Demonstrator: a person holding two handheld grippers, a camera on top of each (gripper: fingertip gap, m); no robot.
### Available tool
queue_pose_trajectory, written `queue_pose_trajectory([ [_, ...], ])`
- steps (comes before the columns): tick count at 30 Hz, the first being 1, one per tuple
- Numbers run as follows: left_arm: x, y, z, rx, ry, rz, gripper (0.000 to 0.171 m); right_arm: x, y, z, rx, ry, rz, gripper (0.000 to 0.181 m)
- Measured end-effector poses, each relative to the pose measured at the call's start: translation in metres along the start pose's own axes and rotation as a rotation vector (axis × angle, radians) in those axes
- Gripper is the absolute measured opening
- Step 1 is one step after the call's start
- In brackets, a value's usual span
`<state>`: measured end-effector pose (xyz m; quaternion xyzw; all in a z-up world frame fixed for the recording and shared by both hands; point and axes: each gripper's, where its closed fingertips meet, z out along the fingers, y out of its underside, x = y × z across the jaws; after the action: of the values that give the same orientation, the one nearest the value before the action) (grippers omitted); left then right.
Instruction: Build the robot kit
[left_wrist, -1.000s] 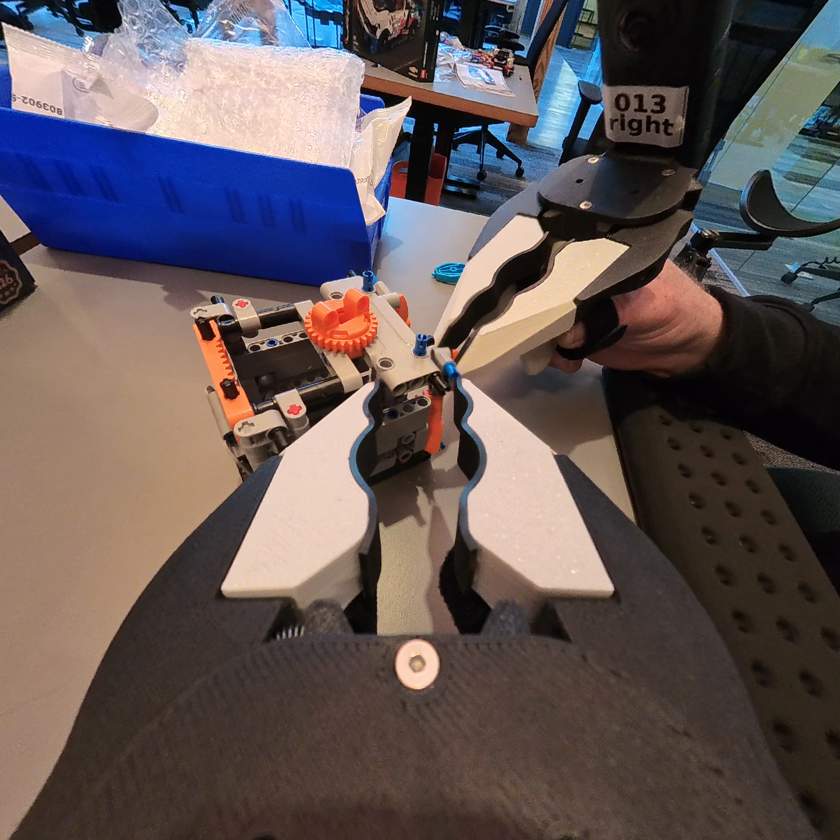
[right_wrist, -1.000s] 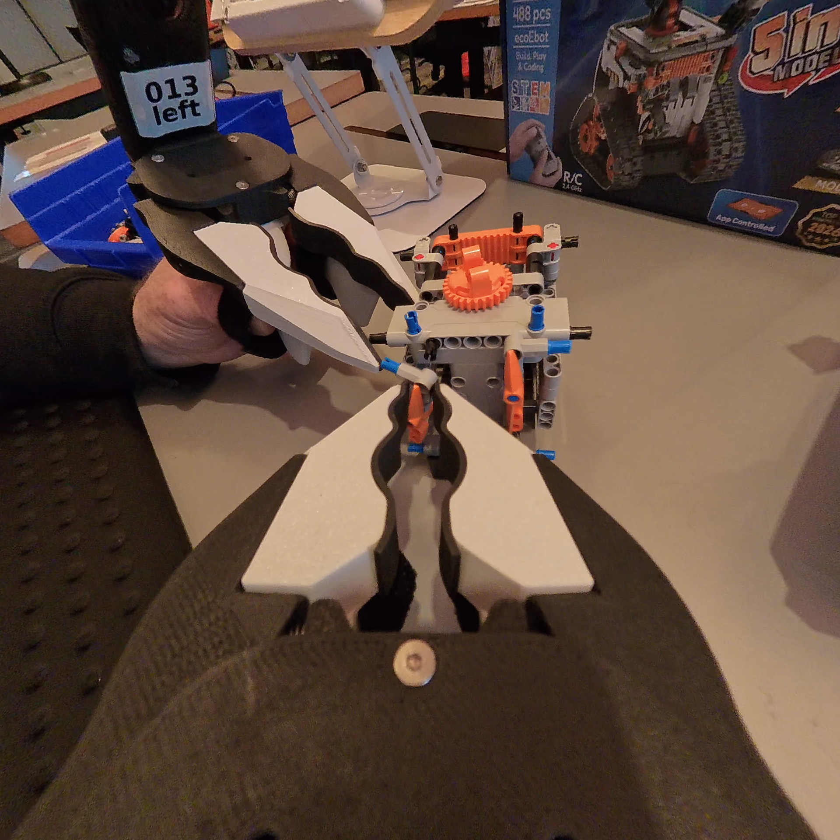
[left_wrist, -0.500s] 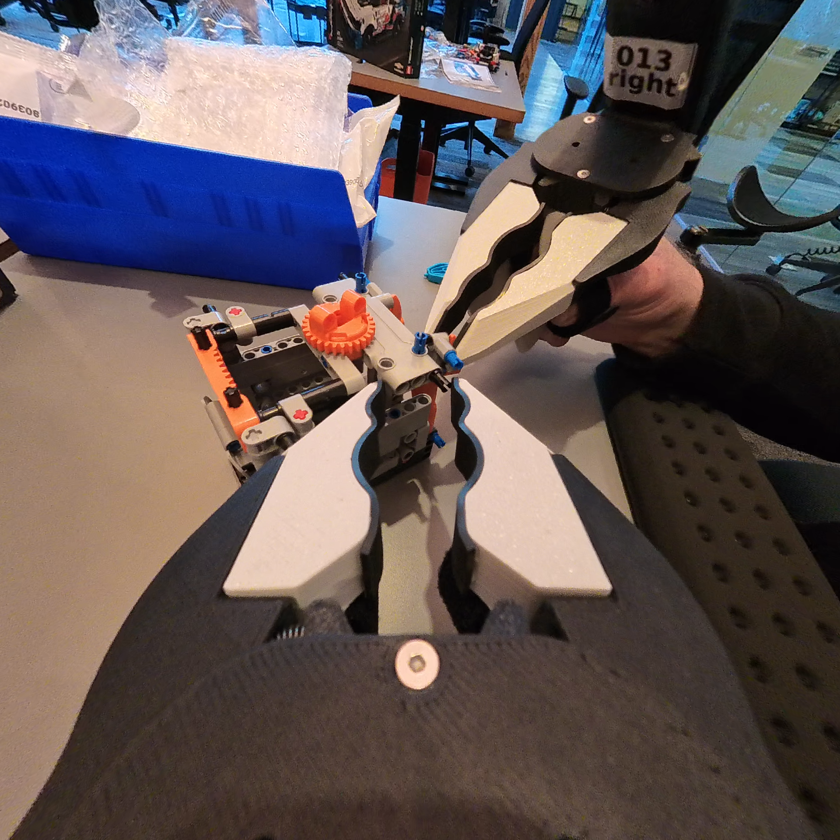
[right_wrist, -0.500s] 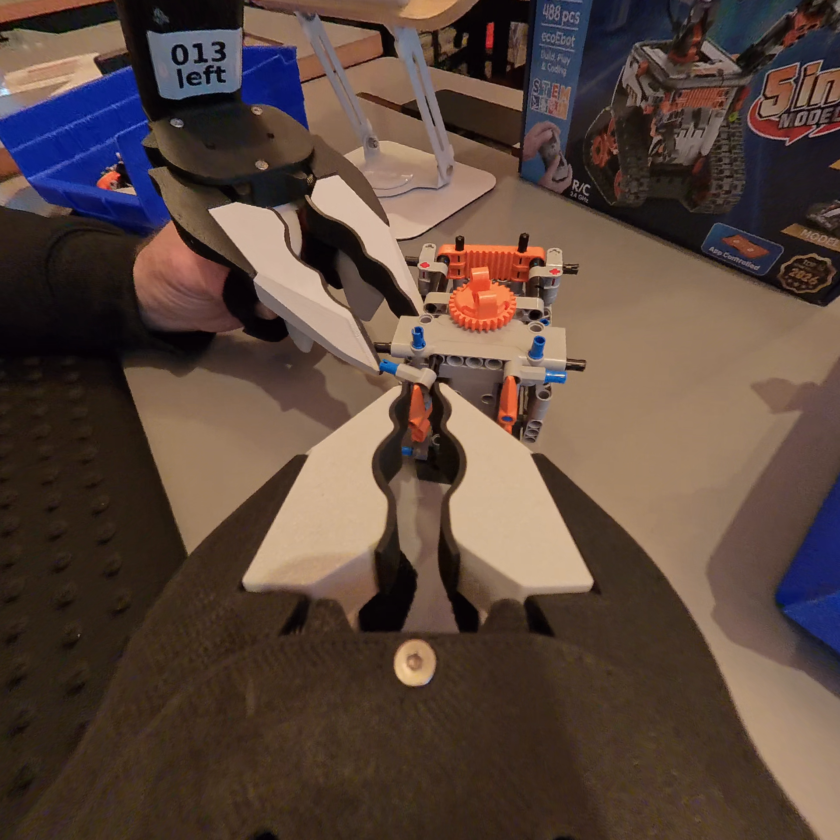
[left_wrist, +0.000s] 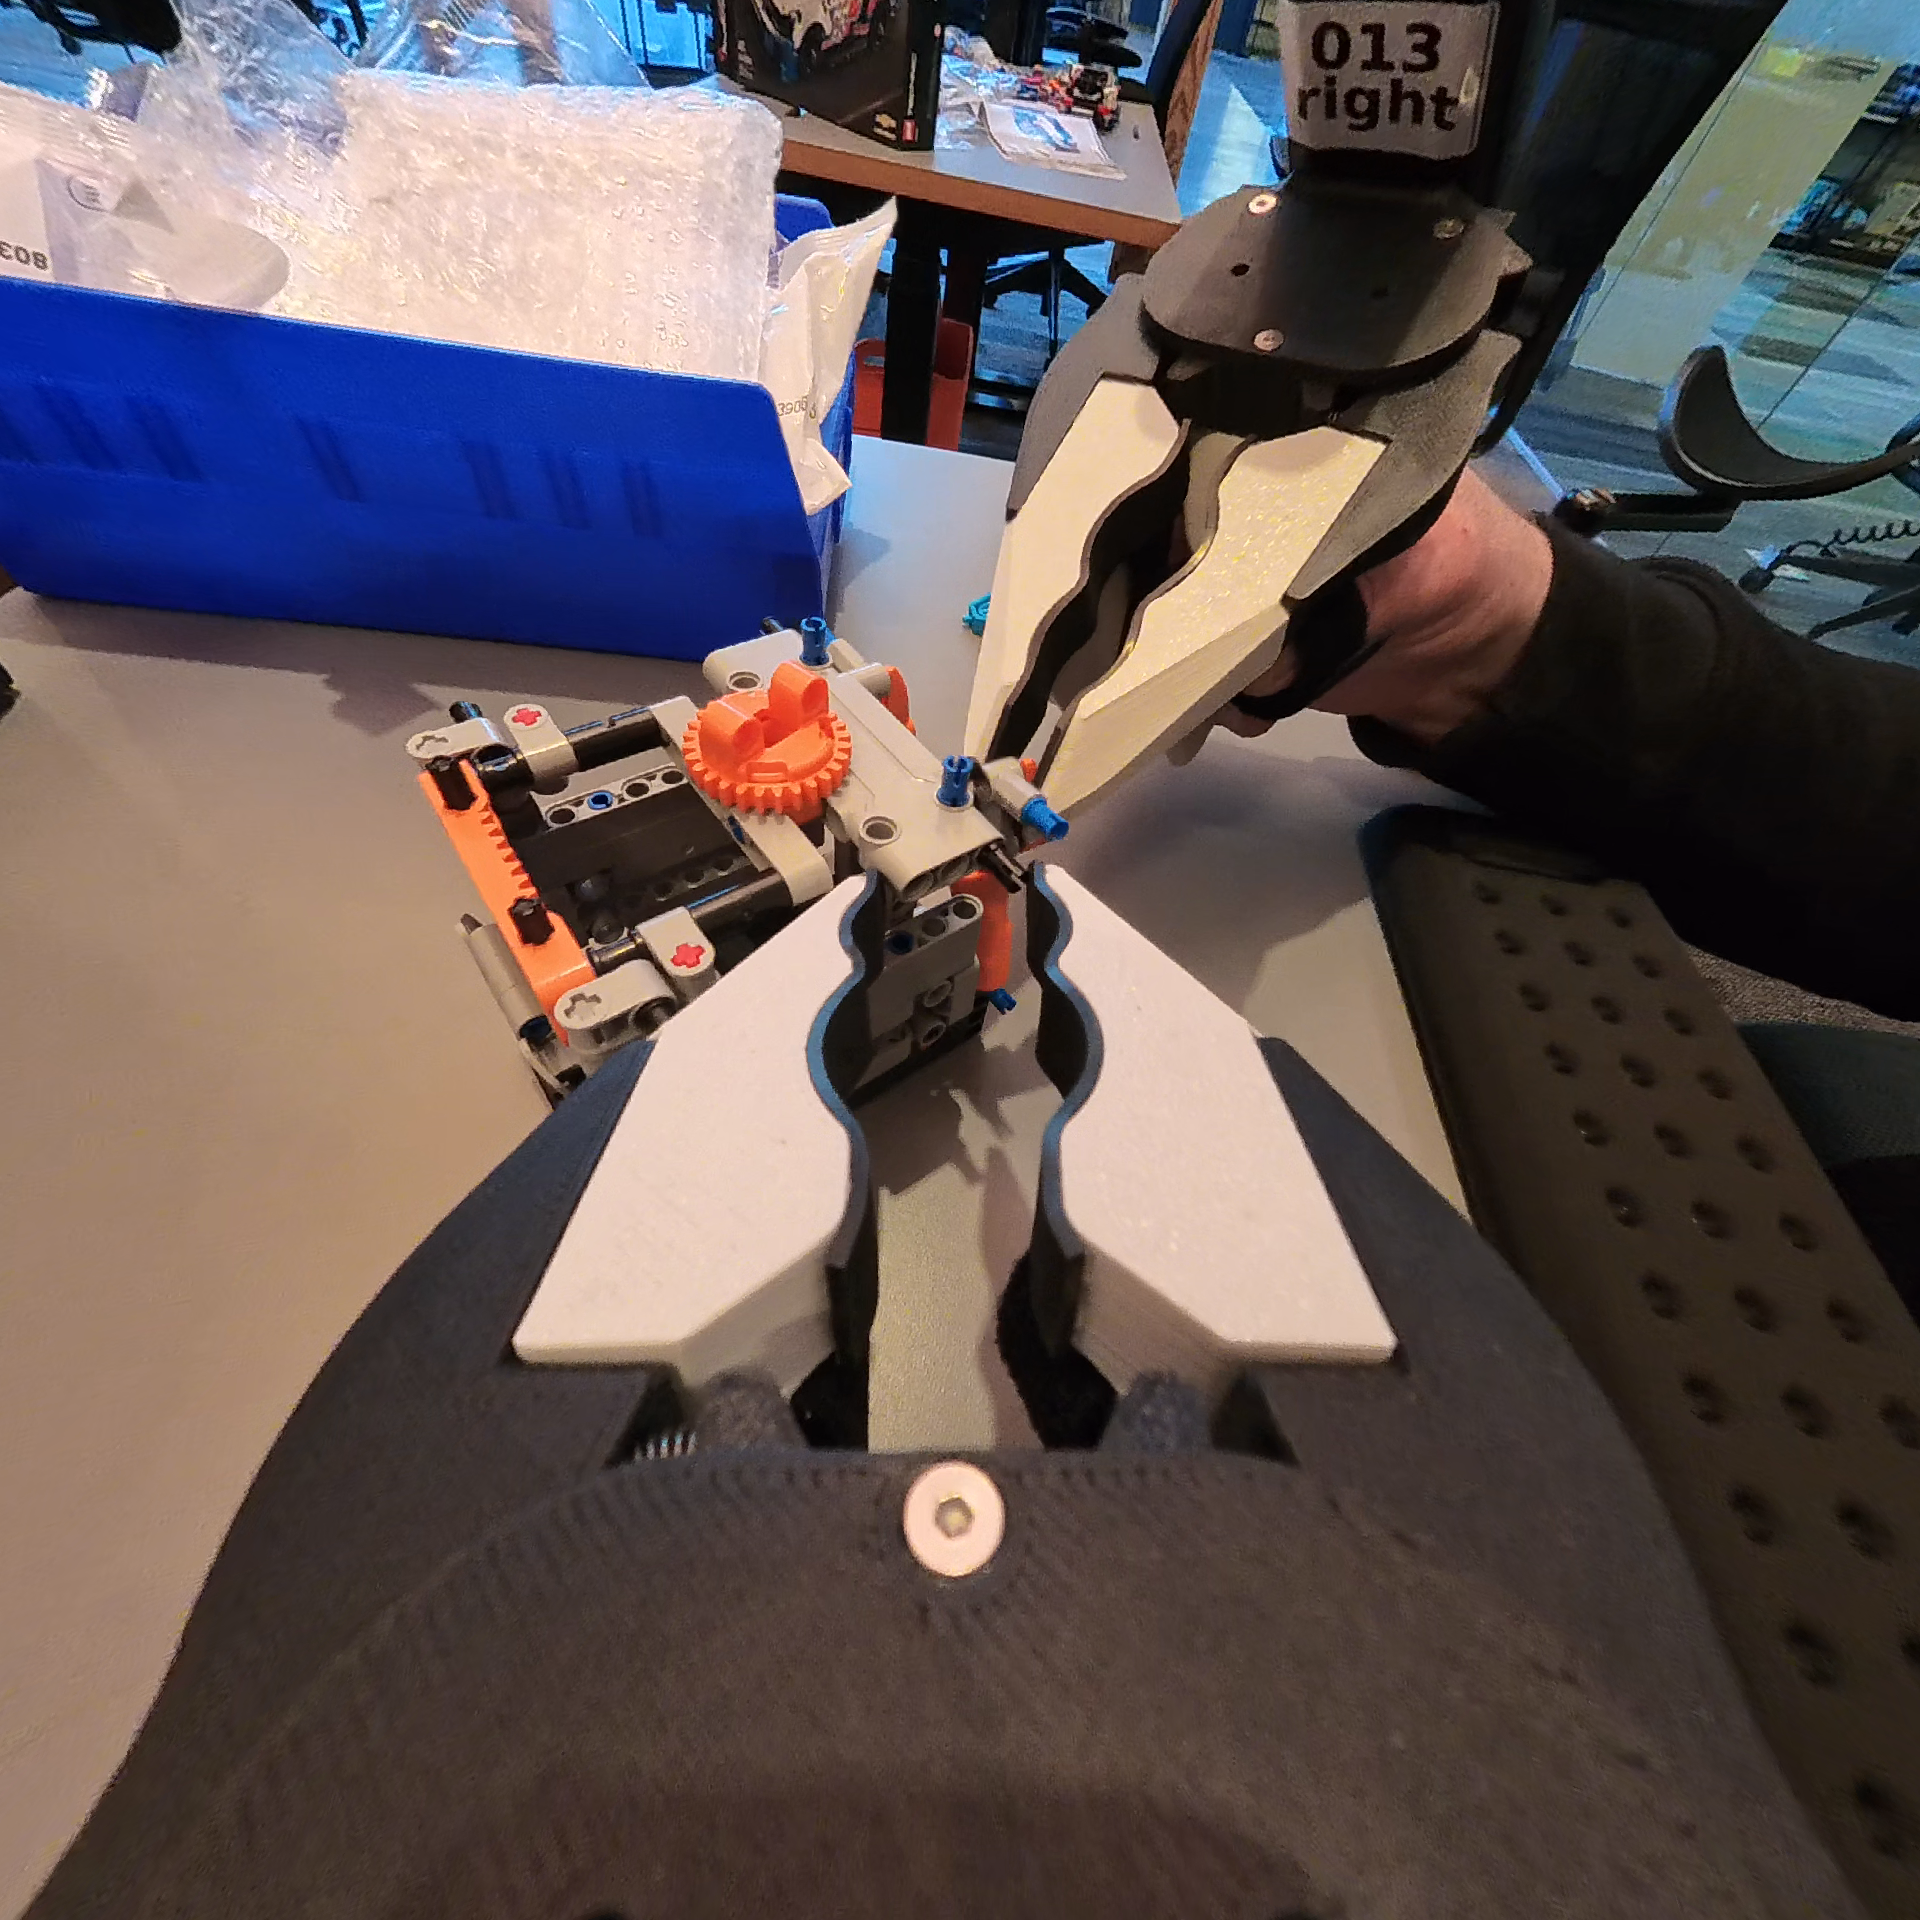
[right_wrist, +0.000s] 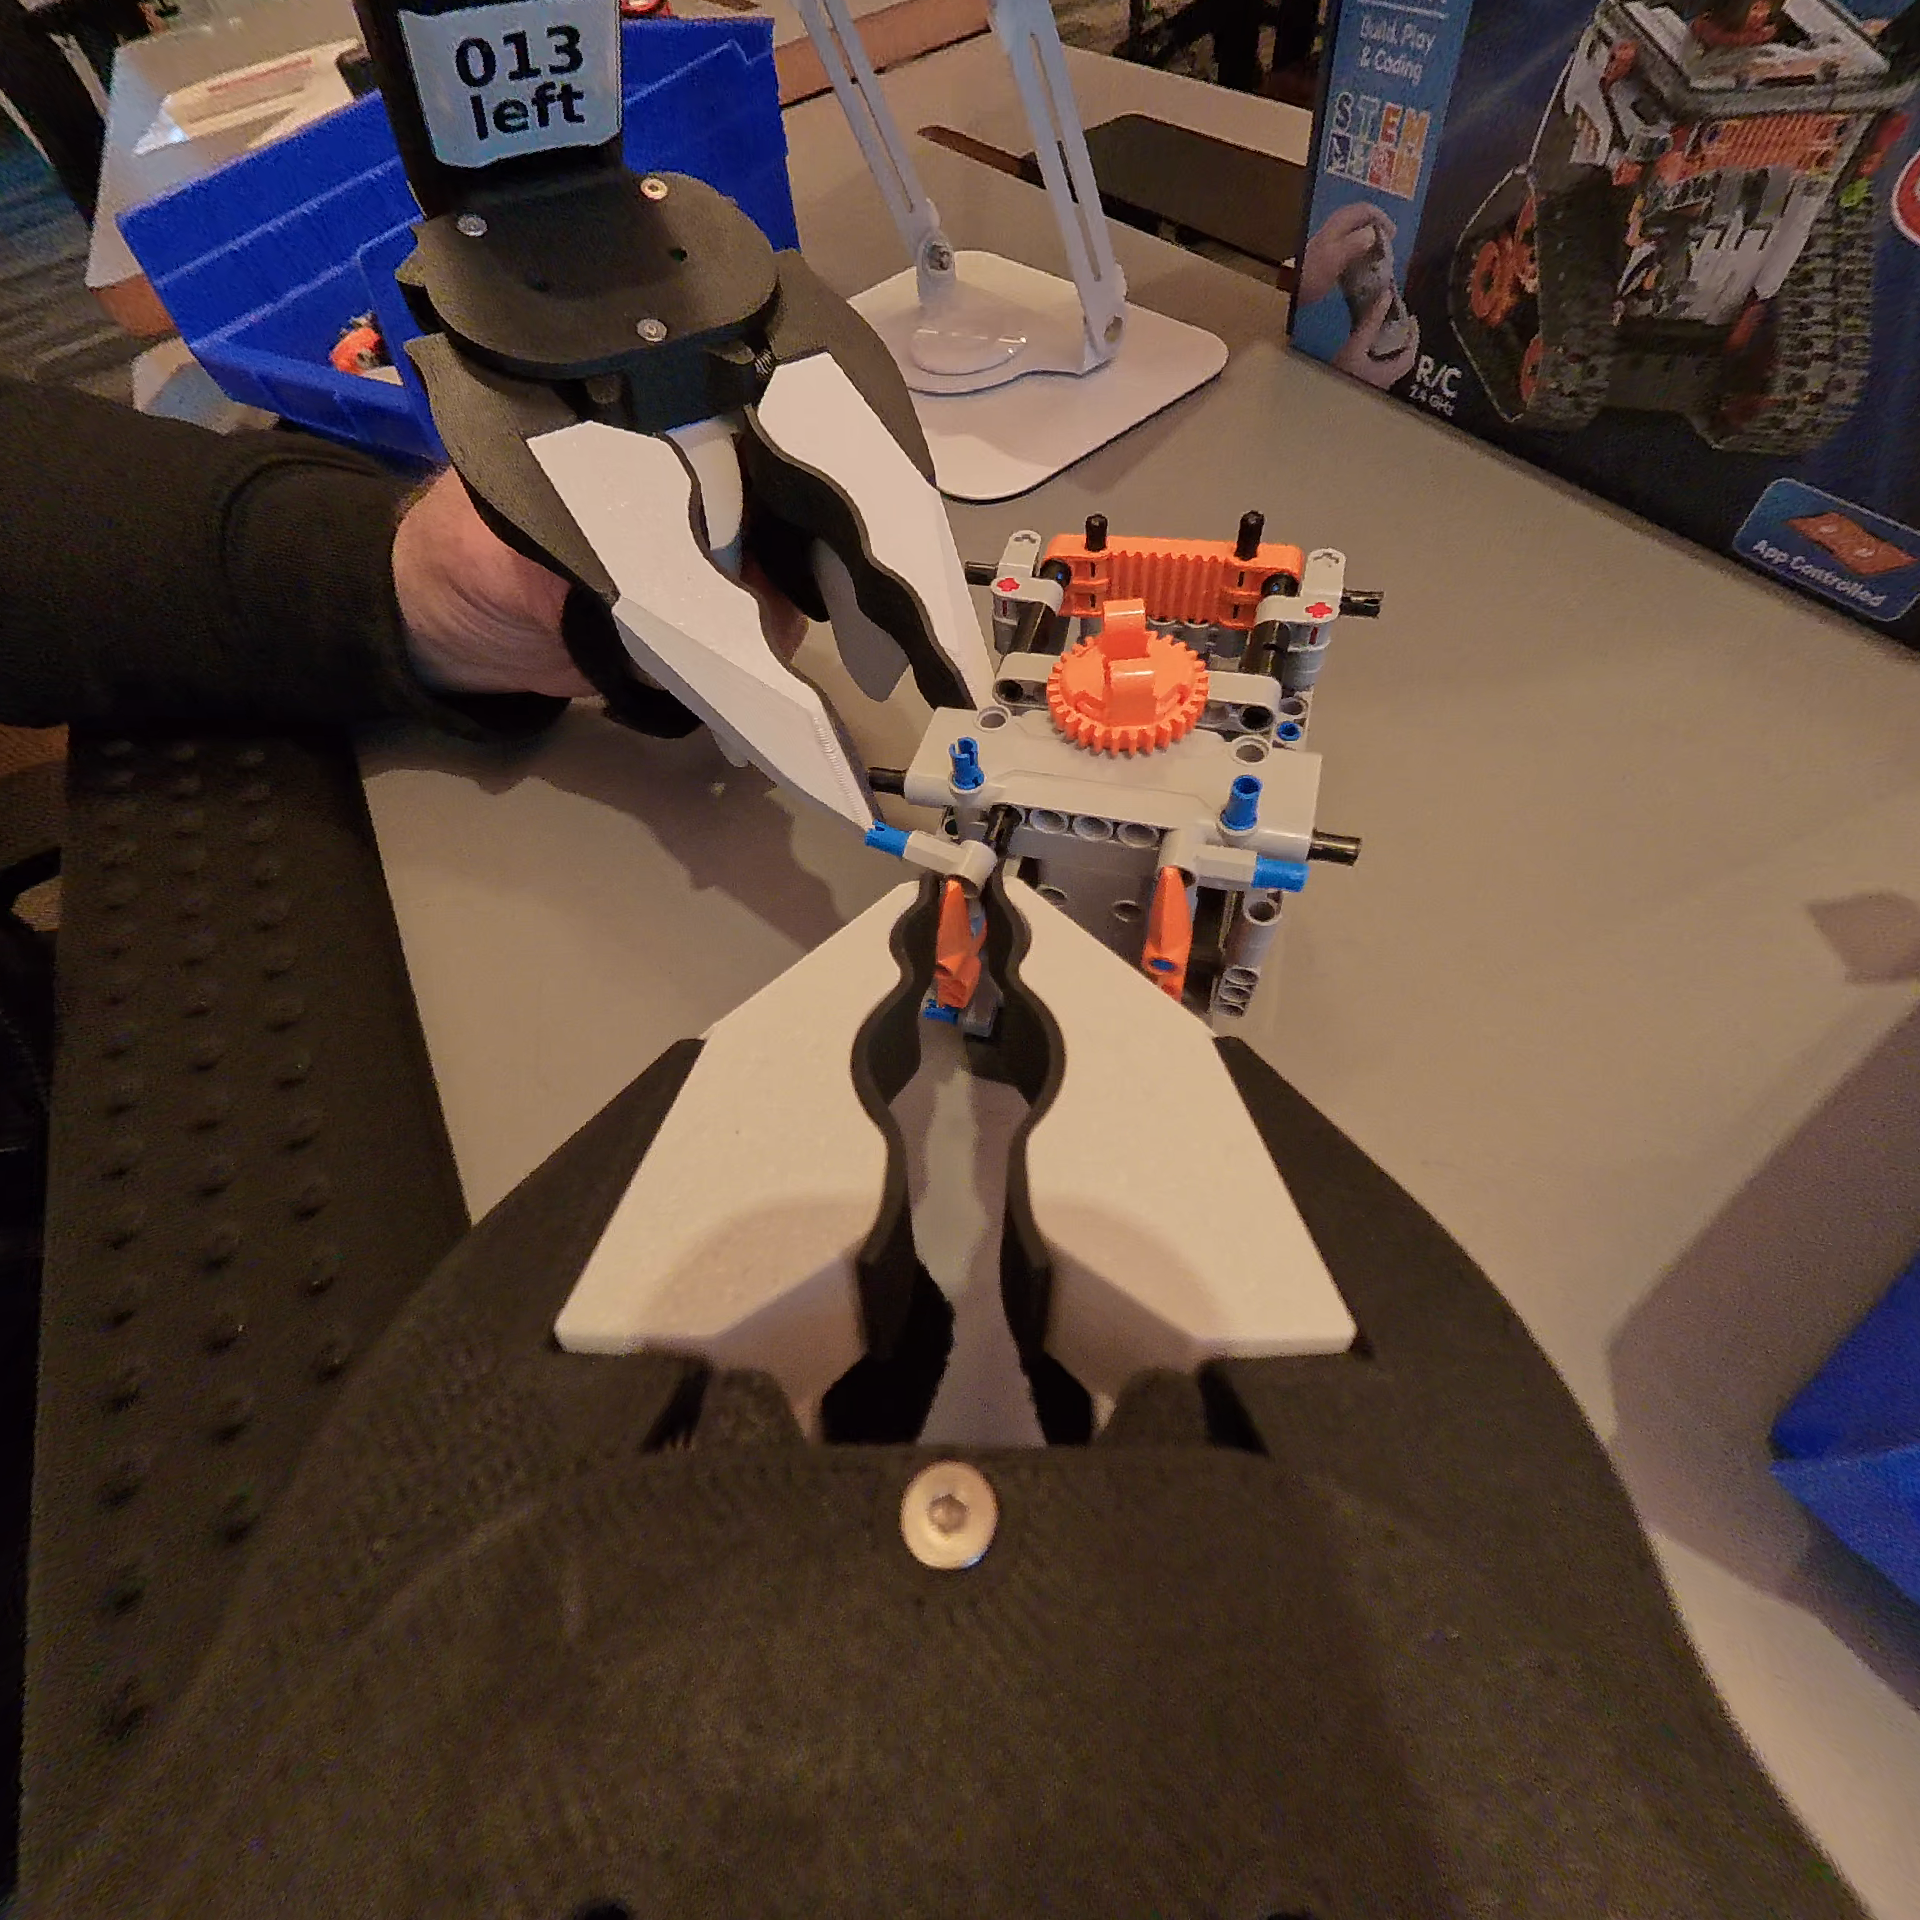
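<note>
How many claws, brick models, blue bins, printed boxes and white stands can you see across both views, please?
Claws: 2 (left claw, right claw)
Brick model: 1
Blue bins: 2 (one, another)
Printed box: 1
White stand: 1
Total: 7

Soft, even indoor light falls from overhead, with daylight through the glass at the far right of the left wrist view. The grippers and model (left_wrist: 727, 831) cast only faint, diffuse shadows on the tabletop (left_wrist: 208, 987). Both wide-angle views bow strongly at the edges; the centre is sharp, while the background and the box (right_wrist: 1621, 208) look slightly soft.
</note>
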<state>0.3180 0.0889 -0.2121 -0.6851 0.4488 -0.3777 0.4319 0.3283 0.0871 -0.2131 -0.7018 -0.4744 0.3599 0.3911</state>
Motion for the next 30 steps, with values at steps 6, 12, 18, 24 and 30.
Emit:
queue_pose_trajectory([
  [6, 0.0008, 0.0003, 0.0002, -0.007, 0.007, 0.005, 0.024, 0.0018, -0.0015, -0.0019, 0.0, -0.018, 0.008, 0.006],
  [12, 0.0, 0.0004, 0.0003, -0.026, 0.006, 0.022, 0.024, 0.0032, -0.0017, -0.0014, -0.065, -0.026, -0.025, 0.005],
  [18, -0.0007, 0.0008, -0.0007, -0.042, 0.002, 0.023, 0.024, 0.0041, -0.0018, 0.0002, -0.133, -0.049, -0.08, 0.004],
  [24, -0.0006, 0.001, -0.0004, -0.052, 0.01, 0.025, 0.023, 0.0045, -0.0012, 0.0, -0.18, -0.08, -0.126, 0.004],
  [30, 0.0007, 0.0013, 0.0007, -0.071, 0.024, 0.045, 0.023, 0.0043, 0.0002, -0.0021, -0.229, -0.141, -0.161, 0.004],
])
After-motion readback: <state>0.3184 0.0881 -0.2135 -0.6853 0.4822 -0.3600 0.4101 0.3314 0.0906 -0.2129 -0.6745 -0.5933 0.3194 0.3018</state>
